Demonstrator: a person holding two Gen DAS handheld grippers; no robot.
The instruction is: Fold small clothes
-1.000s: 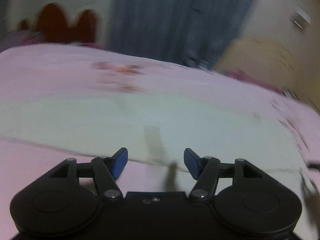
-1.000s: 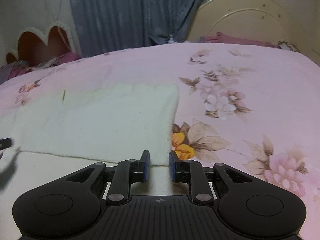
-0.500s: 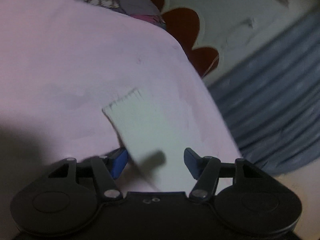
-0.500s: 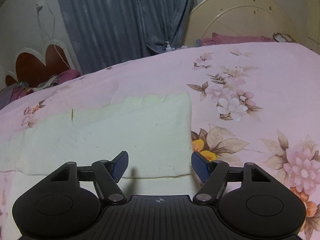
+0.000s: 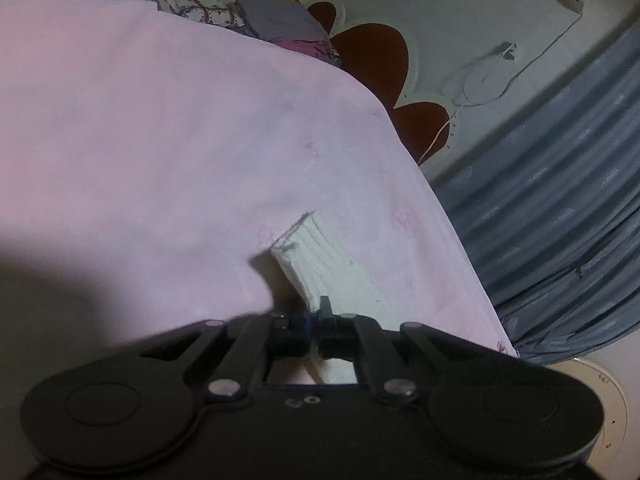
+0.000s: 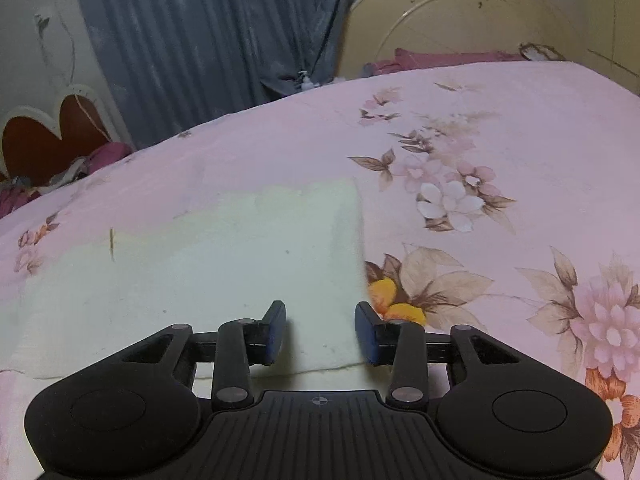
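Note:
A pale cream knitted garment [image 6: 224, 264] lies flat on the pink floral bedsheet [image 6: 500, 128]. In the left wrist view a narrow end of the garment [image 5: 324, 264] with a ribbed edge runs out ahead of the jaws. My left gripper [image 5: 314, 322] is shut on this strip, and the cloth passes between the pads. My right gripper [image 6: 320, 328] sits low over the garment's near right corner. Its jaws are closing, a gap still shows between them, and the cloth lies under and between the blue pads [image 6: 366, 332].
A grey-blue curtain [image 6: 208, 28] hangs behind the bed. A dark red heart-shaped board [image 5: 384, 64] stands against the wall, and a cream rounded headboard [image 6: 460, 20] is at the back right. Loose clothes [image 5: 240, 12] are piled at the far edge of the bed.
The left gripper swung across the bed, rolled, and shut on the garment's narrow end. The right jaws opened wide, then narrowed again over the same corner.

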